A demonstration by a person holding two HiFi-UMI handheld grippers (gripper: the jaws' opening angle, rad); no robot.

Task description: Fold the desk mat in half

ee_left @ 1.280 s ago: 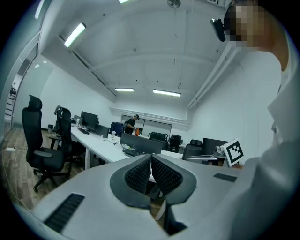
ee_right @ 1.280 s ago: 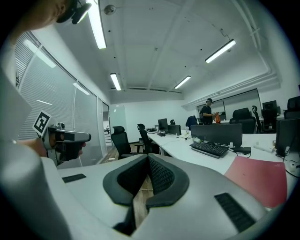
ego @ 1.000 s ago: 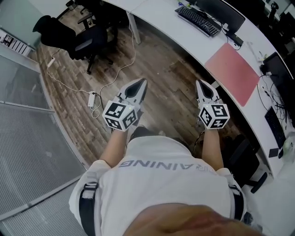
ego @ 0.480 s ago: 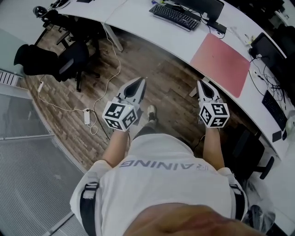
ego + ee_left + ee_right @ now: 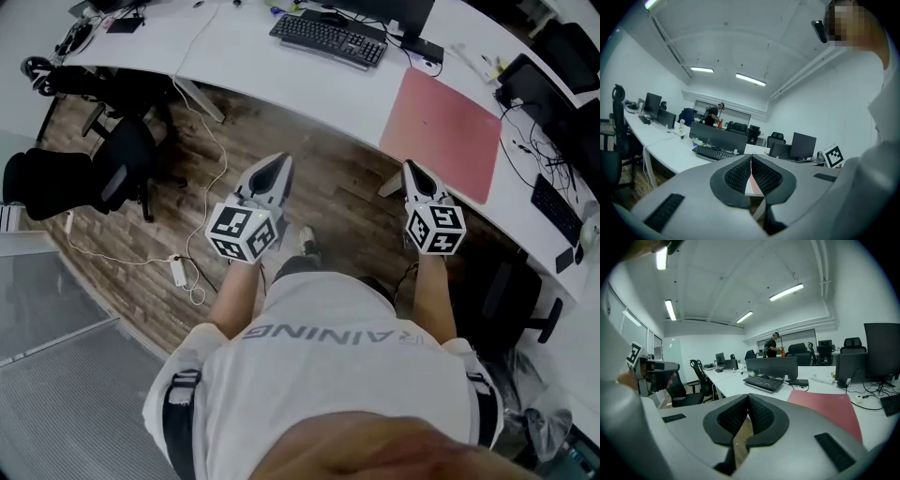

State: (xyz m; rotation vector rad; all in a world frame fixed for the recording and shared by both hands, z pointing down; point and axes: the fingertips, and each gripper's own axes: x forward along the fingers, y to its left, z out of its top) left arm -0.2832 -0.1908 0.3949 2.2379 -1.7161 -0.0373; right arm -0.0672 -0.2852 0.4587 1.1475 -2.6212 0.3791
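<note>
The pink desk mat (image 5: 441,120) lies flat on the curved white desk (image 5: 281,75), right of the keyboard. Both grippers hang in the air over the wooden floor, short of the desk. My left gripper (image 5: 277,161) points at the desk edge, jaws shut with nothing in them (image 5: 751,161). My right gripper (image 5: 411,167) sits just in front of the mat's near left corner, also shut and empty (image 5: 748,403). In the right gripper view the mat (image 5: 832,411) spreads out ahead and to the right.
A black keyboard (image 5: 328,37) and monitor base (image 5: 412,45) sit left of the mat. Cables and another screen (image 5: 539,89) lie to its right. Black office chairs (image 5: 80,173) stand at the left, one more (image 5: 506,300) at the right. A power strip (image 5: 178,270) lies on the floor.
The desk and mat have come nearer and swung towards the top centre of the head view. Both grippers keep their pose and stay shut.
</note>
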